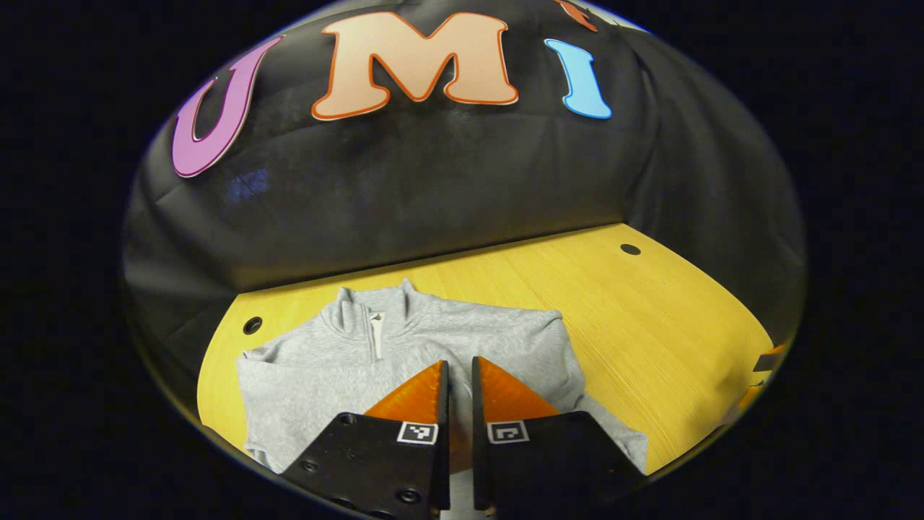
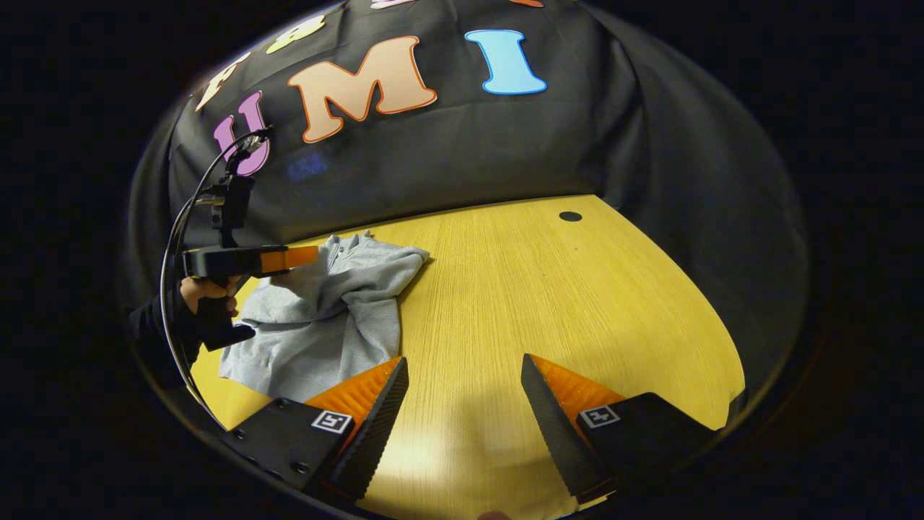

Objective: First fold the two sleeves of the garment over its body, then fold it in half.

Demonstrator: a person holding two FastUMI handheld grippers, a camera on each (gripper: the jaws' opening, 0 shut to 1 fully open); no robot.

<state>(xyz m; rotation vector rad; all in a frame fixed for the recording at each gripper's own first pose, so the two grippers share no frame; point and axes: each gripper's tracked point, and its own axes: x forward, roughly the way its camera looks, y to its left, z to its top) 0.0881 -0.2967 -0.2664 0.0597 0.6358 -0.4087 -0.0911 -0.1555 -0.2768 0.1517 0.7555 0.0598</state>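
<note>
Hovering left gripper (image 1: 460, 375) nearly closed over grey garment (image 1: 433, 347), right gripper (image 2: 462, 375) agape

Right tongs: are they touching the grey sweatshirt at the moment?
Apart. The right gripper view shows the right tongs open over bare wooden table, with the grey sweatshirt off to their left and table visible between the fingers.

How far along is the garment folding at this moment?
Looks done: both sleeves appear folded over the grey garment, though the fingers hide part. In hand: the left gripper is nearly closed over its body, grip unclear. The right gripper is open above the table. Left: folding in half.
</note>
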